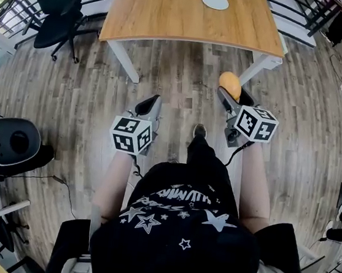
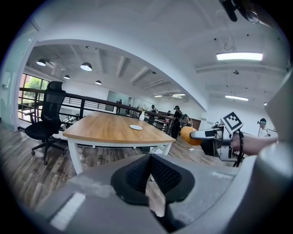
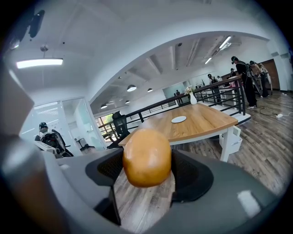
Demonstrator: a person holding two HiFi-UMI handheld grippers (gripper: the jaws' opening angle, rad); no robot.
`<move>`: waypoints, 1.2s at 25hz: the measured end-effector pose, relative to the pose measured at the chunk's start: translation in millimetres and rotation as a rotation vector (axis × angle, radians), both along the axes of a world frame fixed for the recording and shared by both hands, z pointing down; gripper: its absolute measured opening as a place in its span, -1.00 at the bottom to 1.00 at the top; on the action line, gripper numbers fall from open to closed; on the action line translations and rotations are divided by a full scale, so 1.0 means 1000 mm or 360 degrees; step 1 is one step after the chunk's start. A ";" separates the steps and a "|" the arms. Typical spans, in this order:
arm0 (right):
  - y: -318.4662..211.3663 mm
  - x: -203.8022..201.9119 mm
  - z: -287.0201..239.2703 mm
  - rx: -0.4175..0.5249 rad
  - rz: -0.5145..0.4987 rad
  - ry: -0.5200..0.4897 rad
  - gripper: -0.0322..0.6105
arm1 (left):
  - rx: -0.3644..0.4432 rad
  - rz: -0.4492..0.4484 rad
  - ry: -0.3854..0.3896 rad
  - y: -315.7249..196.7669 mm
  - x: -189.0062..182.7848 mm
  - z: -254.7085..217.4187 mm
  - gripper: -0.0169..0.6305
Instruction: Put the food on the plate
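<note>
Wood-plank flooring (image 1: 179,72) lies beneath both grippers, short of the wooden table (image 1: 173,16) bearing the white plate (image 1: 215,1); the right gripper (image 1: 234,93) has its jaws spread wide and clamped on the rounded orange-brown food (image 3: 146,157), well apart from the plate, while the left gripper (image 2: 149,170) has its jaws closed together on nothing.

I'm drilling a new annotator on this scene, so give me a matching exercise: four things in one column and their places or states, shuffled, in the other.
1 food
2 plate
3 left gripper
4 office chair

A on the floor beside the table
B shut, nothing in it
C gripped by the right gripper
D on the table

Pairs: 1-C, 2-D, 3-B, 4-A
</note>
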State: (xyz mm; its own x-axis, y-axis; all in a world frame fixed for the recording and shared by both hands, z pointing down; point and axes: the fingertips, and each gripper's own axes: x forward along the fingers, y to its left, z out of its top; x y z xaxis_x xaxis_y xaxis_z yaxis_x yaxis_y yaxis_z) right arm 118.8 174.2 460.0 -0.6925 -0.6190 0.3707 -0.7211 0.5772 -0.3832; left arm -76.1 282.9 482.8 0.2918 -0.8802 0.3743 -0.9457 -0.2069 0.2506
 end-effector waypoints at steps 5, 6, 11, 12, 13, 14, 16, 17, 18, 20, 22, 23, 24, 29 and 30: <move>-0.014 0.000 -0.002 -0.0016 0.0021 -0.0036 0.14 | -0.0012 -0.0013 0.0012 -0.007 -0.005 0.001 -0.94; -0.018 -0.001 -0.001 -0.0022 0.0023 -0.0046 0.14 | -0.0012 -0.0016 0.0008 -0.009 -0.007 0.002 -0.94; -0.040 -0.013 0.009 -0.0057 0.0015 -0.0064 0.14 | -0.0039 -0.0043 -0.0001 -0.023 -0.018 0.007 -0.94; -0.046 -0.016 0.009 -0.0059 0.0014 -0.0072 0.14 | -0.0046 -0.0043 -0.0005 -0.027 -0.020 0.008 -0.94; -0.052 -0.018 0.010 -0.0060 0.0013 -0.0080 0.14 | -0.0053 -0.0043 -0.0011 -0.031 -0.022 0.010 -0.94; -0.058 -0.021 0.011 -0.0063 0.0009 -0.0086 0.14 | -0.0059 -0.0044 -0.0016 -0.037 -0.024 0.011 -0.94; -0.072 -0.026 0.012 -0.0070 -0.0003 -0.0086 0.14 | -0.0066 -0.0053 -0.0019 -0.049 -0.029 0.012 -0.94; -0.079 -0.027 0.013 -0.0073 -0.0008 -0.0085 0.14 | -0.0066 -0.0058 -0.0019 -0.056 -0.030 0.012 -0.94; -0.088 -0.028 0.013 -0.0074 -0.0010 -0.0085 0.14 | -0.0065 -0.0061 -0.0018 -0.064 -0.031 0.011 -0.94; -0.107 -0.028 0.012 -0.0073 -0.0006 -0.0091 0.14 | -0.0061 -0.0060 -0.0020 -0.081 -0.031 0.011 -0.94; -0.129 -0.029 0.012 -0.0071 -0.0002 -0.0101 0.14 | -0.0062 -0.0056 -0.0028 -0.099 -0.032 0.010 -0.94; -0.139 -0.029 0.011 -0.0071 -0.0001 -0.0104 0.14 | -0.0064 -0.0057 -0.0031 -0.108 -0.033 0.010 -0.94; -0.150 -0.030 0.011 -0.0073 -0.0002 -0.0106 0.14 | -0.0067 -0.0061 -0.0034 -0.117 -0.035 0.009 -0.94; -0.200 -0.037 0.012 -0.0089 -0.0033 -0.0104 0.14 | -0.0077 -0.0077 -0.0047 -0.166 -0.040 0.008 -0.94; -0.212 -0.038 0.013 -0.0096 -0.0042 -0.0100 0.14 | -0.0081 -0.0087 -0.0045 -0.177 -0.041 0.008 -0.94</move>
State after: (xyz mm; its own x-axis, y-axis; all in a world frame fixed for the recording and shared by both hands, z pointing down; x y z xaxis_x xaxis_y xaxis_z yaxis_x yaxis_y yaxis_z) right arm 80.8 -37.4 473.2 -0.7315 -0.5780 0.3618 -0.6792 0.5705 -0.4618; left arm -117.1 105.8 491.0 0.2323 -0.8741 0.4265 -0.9621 -0.1423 0.2325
